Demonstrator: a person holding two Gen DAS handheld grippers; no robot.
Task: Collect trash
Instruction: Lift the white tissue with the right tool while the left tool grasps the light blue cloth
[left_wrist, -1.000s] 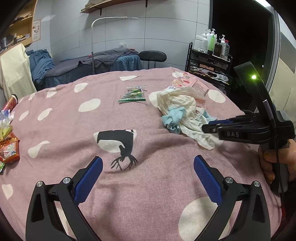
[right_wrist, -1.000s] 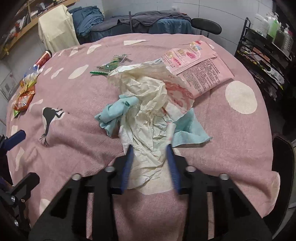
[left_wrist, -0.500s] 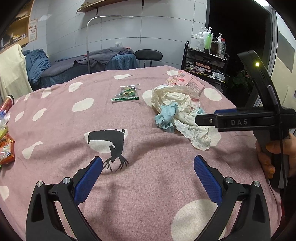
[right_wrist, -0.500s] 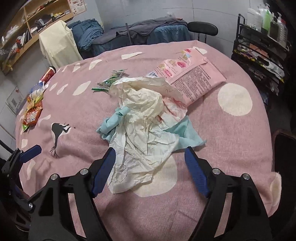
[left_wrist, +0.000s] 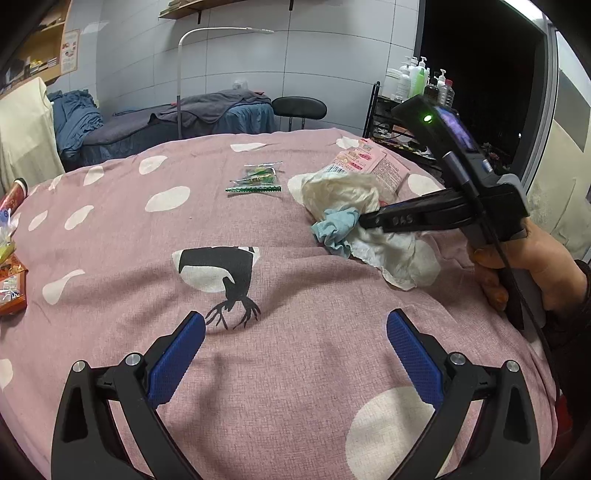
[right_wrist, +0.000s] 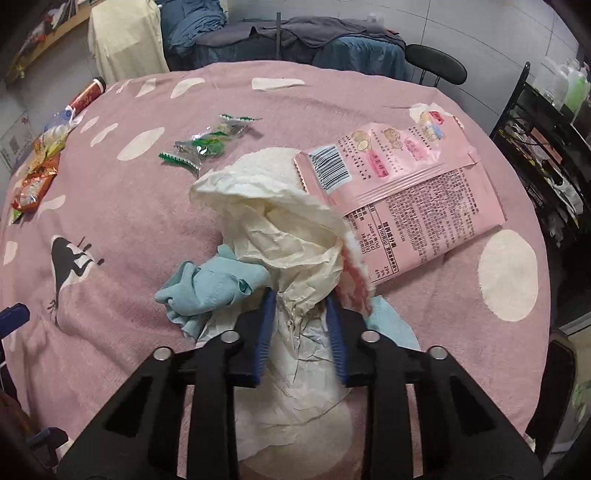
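Nearest the right wrist camera, the right gripper (right_wrist: 301, 325) is closing its blue pads on a gathered neck of the crumpled cream paper (right_wrist: 280, 236), and the paper already fills the narrow gap between them, so this reads as the start of a pinch on the main piece of trash. To do it well, the squeeze should finish before any lift, since thin, creased paper like this probably tears or slips if tugged while half caught. A straight, slow rise seems wise, because the light blue tissue (right_wrist: 214, 284) lies tangled just beside the left pad and may come up with the wad or drop off. The pink snack packet (right_wrist: 406, 195) rests against the far edge of the paper, partly over it, and could be dragged along; a pause to see what follows would help. Seen from the left wrist, the left gripper (left_wrist: 295, 360) hangs over the pink spotted cloth (left_wrist: 110, 236) with its fingers spread wide and nothing between them, free to steady the bedding or take a loose scrap. Farther off lie green wrappers (right_wrist: 207, 144) near the middle and more packets (right_wrist: 35, 184) at the far left edge, untouched.
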